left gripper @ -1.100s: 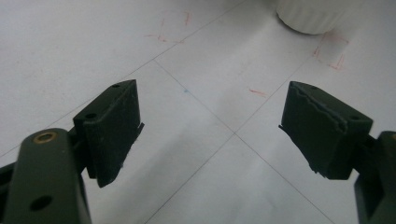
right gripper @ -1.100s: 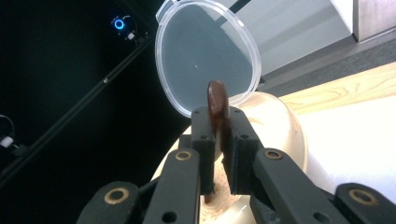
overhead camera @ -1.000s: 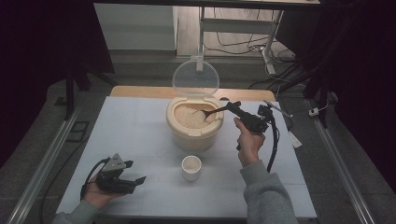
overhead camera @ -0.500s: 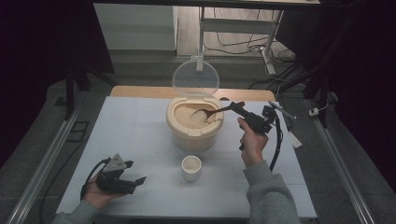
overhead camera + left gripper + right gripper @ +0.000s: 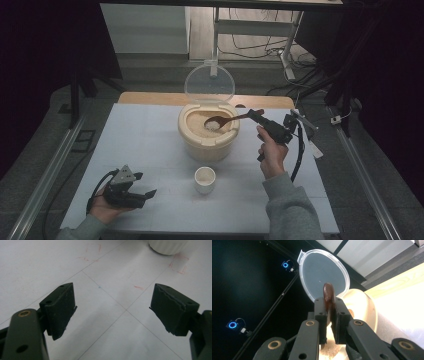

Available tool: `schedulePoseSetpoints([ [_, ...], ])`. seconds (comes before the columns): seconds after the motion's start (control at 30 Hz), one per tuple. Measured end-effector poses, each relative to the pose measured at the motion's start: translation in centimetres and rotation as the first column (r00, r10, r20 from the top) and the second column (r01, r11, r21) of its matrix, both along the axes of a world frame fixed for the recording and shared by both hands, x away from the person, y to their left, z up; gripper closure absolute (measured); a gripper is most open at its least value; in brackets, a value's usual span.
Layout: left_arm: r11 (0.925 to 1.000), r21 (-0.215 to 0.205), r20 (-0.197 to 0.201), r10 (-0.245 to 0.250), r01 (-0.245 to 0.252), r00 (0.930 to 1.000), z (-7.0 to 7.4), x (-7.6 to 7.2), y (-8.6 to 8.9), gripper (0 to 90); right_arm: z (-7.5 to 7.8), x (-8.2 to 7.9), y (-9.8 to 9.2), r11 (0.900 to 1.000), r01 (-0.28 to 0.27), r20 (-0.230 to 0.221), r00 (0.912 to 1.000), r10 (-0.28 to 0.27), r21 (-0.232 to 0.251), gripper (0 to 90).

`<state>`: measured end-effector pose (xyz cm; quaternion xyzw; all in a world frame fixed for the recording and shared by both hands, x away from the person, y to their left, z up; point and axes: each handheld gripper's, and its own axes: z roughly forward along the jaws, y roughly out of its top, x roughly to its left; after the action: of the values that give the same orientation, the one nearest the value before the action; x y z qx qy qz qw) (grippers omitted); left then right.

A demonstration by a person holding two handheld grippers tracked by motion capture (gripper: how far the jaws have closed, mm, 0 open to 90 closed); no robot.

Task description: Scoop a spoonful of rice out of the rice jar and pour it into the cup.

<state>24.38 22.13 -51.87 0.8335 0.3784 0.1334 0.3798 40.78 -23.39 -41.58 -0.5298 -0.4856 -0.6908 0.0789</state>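
So, white counter [image 5: 150, 145] carries beige rice bin [image 5: 207, 137] at centre, clear round lid [image 5: 209, 84] flipped up at back, rice inside. Right claw [image 5: 256, 116] just beside bin's right rim, jaws pinched tight on brown wooden spoon [image 5: 227, 120] handle; spoon bowl sits over rice with some grains on it. Left claw [image 5: 145, 186] near front-left of counter, jaws wide apart, holding nothing, low over counter. Small white cup [image 5: 205, 179] in front of bin.
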Motion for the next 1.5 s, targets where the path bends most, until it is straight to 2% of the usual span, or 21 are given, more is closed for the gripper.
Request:
schedulePoseSetpoints([
  [0.13, 1.0000, 0.001, -0.001, -0.002, 0.002, 1.0000, 0.0, 0.0, 0.0, 19.6, 0.0, 0.0, -0.2, 1.000, -0.006, -0.012, 0.9999, 0.006, 0.020, 83.0],
  [0.47, 1.0000, 0.002, -0.001, -0.004, 0.004, 1.0000, 0.0, 0.0, -0.1, 19.6, 0.4, -0.7, -0.4, 0.999, -0.022, -0.010, 0.9997, 0.023, 0.032, 82.9],
  [1.0, 1.0000, 0.001, -0.002, -0.004, 0.004, 1.0000, 0.0, 0.1, -0.1, 19.6, 1.1, -3.8, -1.1, 0.993, -0.099, -0.009, 0.9950, 0.099, 0.063, 82.9],
  [1.2, 1.0000, 0.000, -0.001, -0.004, 0.004, 1.0000, 0.0, 0.0, -0.1, 19.6, 0.3, -4.9, -1.3, 0.990, -0.128, -0.023, 0.9913, 0.130, 0.059, 82.9],
  [1.5, 1.0000, 0.003, -0.003, -0.006, 0.006, 1.0000, 0.0, 0.1, -0.1, 19.6, -1.8, -6.0, -1.4, 0.987, -0.158, -0.080, 0.9838, 0.160, 0.032, 82.9],
])
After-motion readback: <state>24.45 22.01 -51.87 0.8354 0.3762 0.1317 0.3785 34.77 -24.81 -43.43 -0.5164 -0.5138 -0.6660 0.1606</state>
